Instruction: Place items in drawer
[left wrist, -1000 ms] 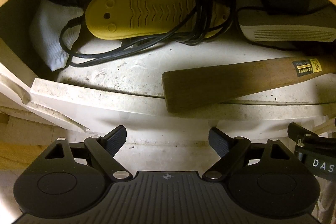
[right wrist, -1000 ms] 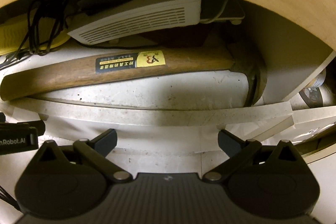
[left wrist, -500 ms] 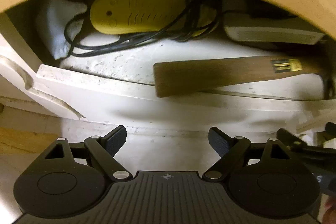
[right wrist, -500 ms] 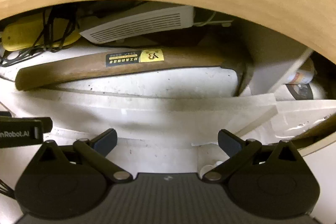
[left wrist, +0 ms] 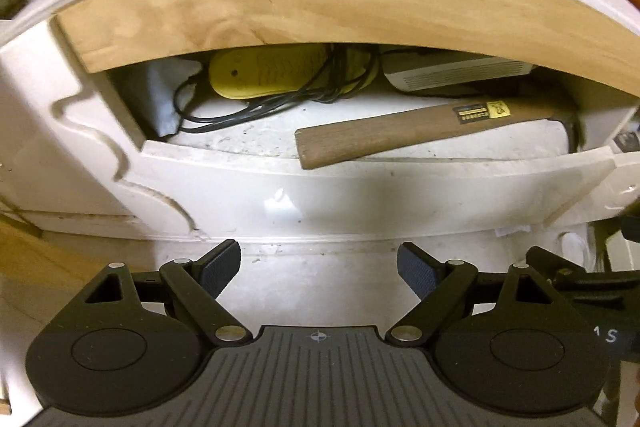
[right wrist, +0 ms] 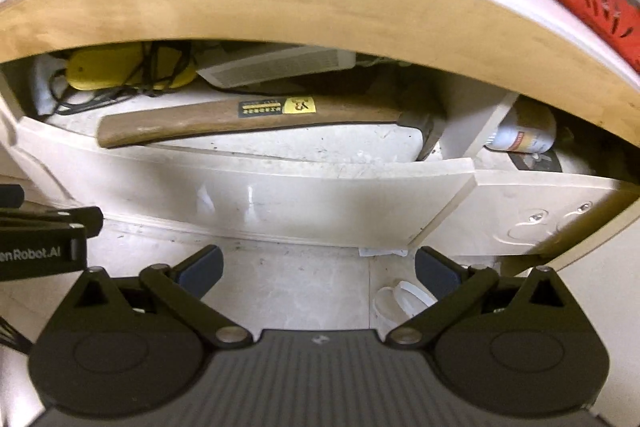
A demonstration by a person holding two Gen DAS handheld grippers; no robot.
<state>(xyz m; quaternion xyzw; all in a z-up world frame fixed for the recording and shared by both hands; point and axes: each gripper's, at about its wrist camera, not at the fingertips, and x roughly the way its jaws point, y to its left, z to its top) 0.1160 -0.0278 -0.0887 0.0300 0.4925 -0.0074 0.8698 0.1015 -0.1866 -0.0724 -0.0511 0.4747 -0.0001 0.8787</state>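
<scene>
A white drawer point(left wrist: 360, 195) stands partly open under a wooden tabletop edge point(left wrist: 320, 11). Inside lie a wooden-handled hammer point(left wrist: 400, 135) with a yellow label, a yellow insole-shaped item point(left wrist: 264, 75) wrapped in black cable, a white vented box point(left wrist: 460, 77) and a white cloth point(left wrist: 160, 99). The hammer point(right wrist: 248, 119), the drawer front point(right wrist: 280, 203) and the yellow item point(right wrist: 112, 73) also show in the right wrist view. My left gripper point(left wrist: 319, 269) is open and empty in front of the drawer. My right gripper point(right wrist: 318, 271) is open and empty too.
A second white drawer point(right wrist: 552, 211) at the right holds a white bottle point(right wrist: 524, 135). A red perforated item point(right wrist: 588, 3) and cables lie on the tabletop. A pale plastic ring point(right wrist: 396, 301) lies on the tiled floor. The other gripper's body point(right wrist: 40, 239) is at the left.
Both grippers have pulled back and away from the drawer; the whole drawer front and the tabletop edge now show. Both stayed open and empty.
</scene>
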